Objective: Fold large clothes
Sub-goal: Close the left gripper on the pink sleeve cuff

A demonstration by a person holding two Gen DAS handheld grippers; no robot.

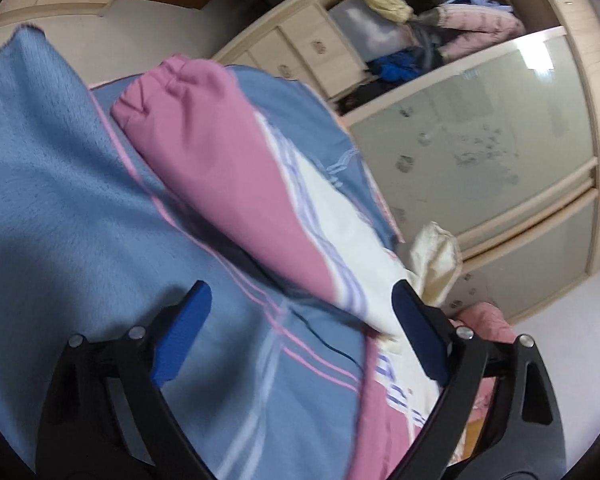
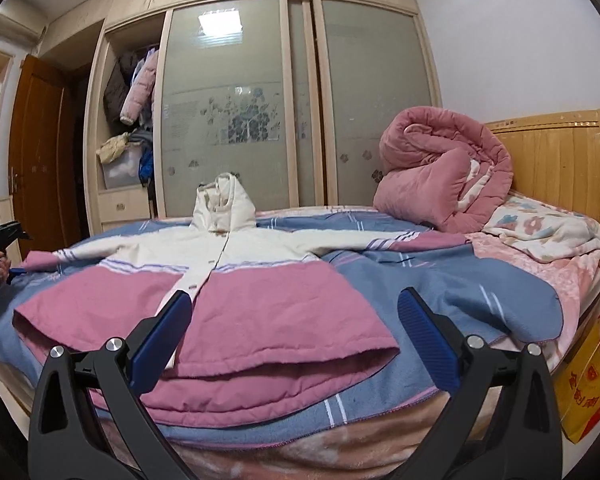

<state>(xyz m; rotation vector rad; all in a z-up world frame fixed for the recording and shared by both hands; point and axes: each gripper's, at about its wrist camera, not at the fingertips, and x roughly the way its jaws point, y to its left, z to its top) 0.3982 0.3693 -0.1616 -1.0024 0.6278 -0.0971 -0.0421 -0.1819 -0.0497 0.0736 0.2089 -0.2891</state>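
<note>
A large hooded jacket (image 2: 260, 308), white on top and pink below, lies spread front-up on the blue blanket (image 2: 460, 292) of a bed, both sleeves out to the sides. My right gripper (image 2: 296, 300) hovers open over the jacket's near hem with nothing between its fingers. At the far left edge of that view, a hand holds my left gripper (image 2: 14, 272) by the end of the jacket's left sleeve. The left wrist view looks along that pink sleeve (image 1: 220, 168), cuff at the far end. There the left gripper (image 1: 300, 292) stands open just above the sleeve and grips nothing.
A rolled pink quilt (image 2: 440, 168) and a floral cover (image 2: 540, 232) sit at the head of the bed by the wooden headboard (image 2: 560, 160). Behind the bed stands a wardrobe (image 2: 228, 100) with glass sliding doors. A yellow bag (image 2: 592, 380) sits on the floor at right.
</note>
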